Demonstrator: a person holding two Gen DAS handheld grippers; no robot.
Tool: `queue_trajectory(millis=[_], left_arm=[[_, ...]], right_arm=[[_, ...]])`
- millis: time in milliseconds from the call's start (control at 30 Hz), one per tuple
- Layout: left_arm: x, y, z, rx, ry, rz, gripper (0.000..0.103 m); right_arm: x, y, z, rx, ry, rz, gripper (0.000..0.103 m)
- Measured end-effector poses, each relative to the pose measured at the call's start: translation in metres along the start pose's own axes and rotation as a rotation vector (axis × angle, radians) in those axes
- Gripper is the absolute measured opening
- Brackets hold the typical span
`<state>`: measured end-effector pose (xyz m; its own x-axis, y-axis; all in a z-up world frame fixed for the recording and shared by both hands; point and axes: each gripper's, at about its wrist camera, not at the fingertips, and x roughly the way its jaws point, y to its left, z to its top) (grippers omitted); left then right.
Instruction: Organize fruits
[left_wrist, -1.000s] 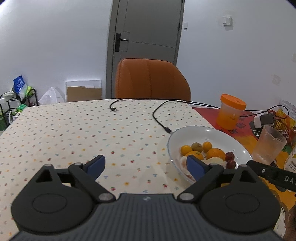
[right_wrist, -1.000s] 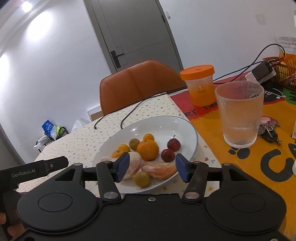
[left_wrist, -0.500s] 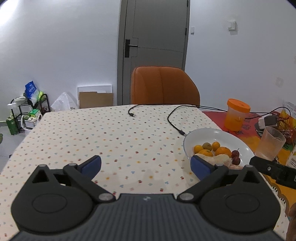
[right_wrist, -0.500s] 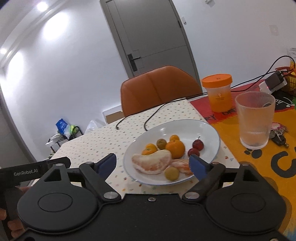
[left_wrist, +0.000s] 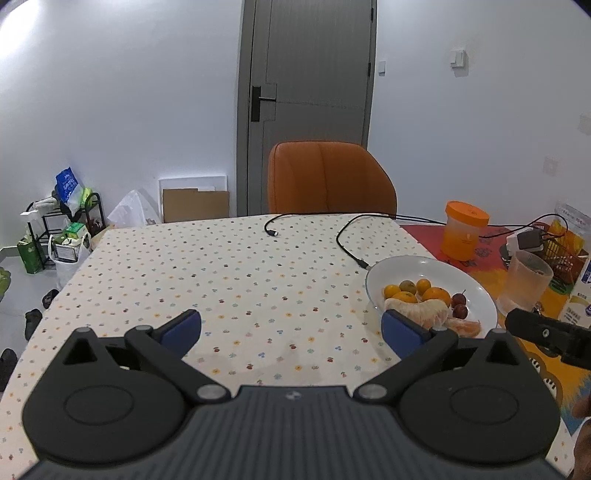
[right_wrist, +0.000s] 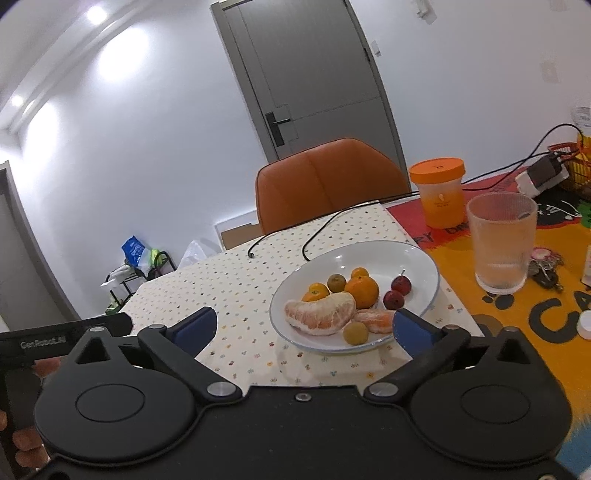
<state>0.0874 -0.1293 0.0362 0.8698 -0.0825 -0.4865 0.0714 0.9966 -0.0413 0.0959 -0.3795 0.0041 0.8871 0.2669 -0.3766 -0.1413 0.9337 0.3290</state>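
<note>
Both claws hang level above the near edge of the desk (left_wrist: 229, 266), pointing towards its far edge, and neither touches anything. The left claw (left_wrist: 291, 330) has its blue pads spread wide with nothing between them – under the gap lies only the dotted cloth. The right claw (right_wrist: 303, 326) is likewise wide apart and empty; its right pad sits in front of the near rim of the white plate (right_wrist: 417, 258), hiding part of it. Fingers of the person's left hand (right_wrist: 26, 443) show at the lower left of the right wrist view, wrapped round the handle of the other tool.

The fruits are all on the plate, which stands near the right edge of the dotted cloth, just beside the orange mat. A peeled citrus half (right_wrist: 320, 313) lies at the near side with a smaller peeled piece (right_wrist: 373, 320) touching it and a small yellowish fruit (right_wrist: 355, 333) by the near rim. Behind them sit a whole orange (right_wrist: 362, 291), several small citrus – and two red fruits (right_wrist: 397, 292) to the right. A ribbed glass (right_wrist: 501, 242) stands on the mat, apart from the plate
</note>
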Motion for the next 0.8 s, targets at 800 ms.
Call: queue_trajectory(millis=[800], left_arm=[[-0.058, 0.024, -0.014, -0.002, -0.042, 0.024, 0.103]], right_arm=[[-0.039, 0.033, -0.016, -0.075, 0.028, 0.043, 0.103]])
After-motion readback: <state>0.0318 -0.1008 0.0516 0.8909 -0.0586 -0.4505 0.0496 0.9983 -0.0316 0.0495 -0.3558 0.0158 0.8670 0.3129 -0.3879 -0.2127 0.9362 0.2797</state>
